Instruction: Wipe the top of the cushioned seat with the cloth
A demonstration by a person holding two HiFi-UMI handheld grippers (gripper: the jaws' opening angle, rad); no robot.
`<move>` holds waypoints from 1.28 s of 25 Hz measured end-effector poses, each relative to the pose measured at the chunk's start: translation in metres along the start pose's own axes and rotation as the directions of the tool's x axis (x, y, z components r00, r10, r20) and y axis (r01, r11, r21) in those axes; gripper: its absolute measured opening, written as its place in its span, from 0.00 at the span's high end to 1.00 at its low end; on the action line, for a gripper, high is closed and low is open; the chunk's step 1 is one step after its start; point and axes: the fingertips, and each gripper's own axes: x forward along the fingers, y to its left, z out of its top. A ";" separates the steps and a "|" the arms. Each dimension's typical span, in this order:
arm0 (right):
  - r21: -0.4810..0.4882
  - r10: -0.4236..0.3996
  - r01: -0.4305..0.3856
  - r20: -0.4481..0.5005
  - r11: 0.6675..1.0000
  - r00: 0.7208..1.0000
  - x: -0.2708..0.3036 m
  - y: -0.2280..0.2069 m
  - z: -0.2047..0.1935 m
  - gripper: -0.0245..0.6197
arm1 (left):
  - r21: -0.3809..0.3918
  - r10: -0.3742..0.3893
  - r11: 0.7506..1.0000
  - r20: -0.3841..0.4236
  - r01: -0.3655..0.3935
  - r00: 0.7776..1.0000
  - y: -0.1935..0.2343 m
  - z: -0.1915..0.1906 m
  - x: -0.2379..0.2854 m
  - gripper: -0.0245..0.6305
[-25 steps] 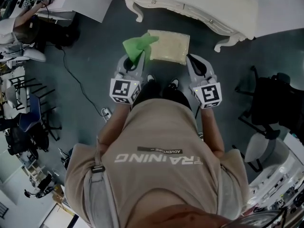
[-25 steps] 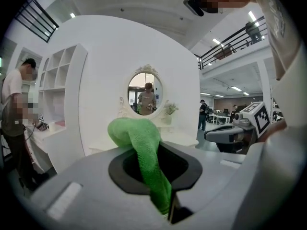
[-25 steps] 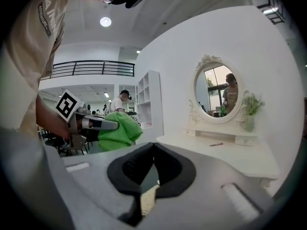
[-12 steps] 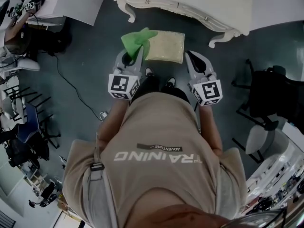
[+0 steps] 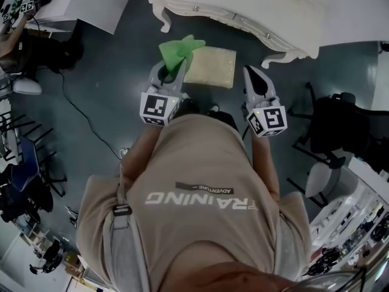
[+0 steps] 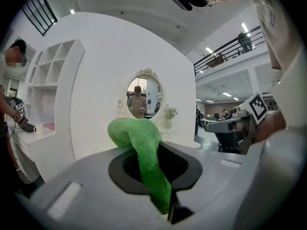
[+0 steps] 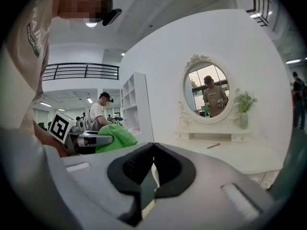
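Approach step; wiping not yet begun. Grips green cloth with left claw clamped on it, at left far corner of cushioned seat, before white worktop. Carries right claw pressed together, empty, beside seat's right edge. Next, likely: lower cloth flat onto cushion, sweep across.

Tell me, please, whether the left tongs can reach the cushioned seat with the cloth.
Probably yes: the left tongs, shut on the cloth, sit just beside the cushioned seat, with nothing between them.
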 end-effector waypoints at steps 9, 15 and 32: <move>0.055 -0.063 0.064 -0.021 0.996 0.998 0.033 0.019 -0.008 0.96 | -0.054 -0.052 0.997 -0.019 0.051 0.998 0.047 -0.020 0.005 0.89; 0.013 -0.072 0.073 -0.045 0.997 0.996 0.039 0.016 -0.004 0.96 | -0.051 -0.047 0.998 -0.022 0.046 0.999 0.059 -0.022 0.016 0.89; 0.061 0.071 -0.068 -0.043 0.996 0.997 0.046 -0.084 -0.021 0.96 | 0.033 0.047 0.998 -0.071 -0.045 0.996 0.004 -0.007 0.102 0.89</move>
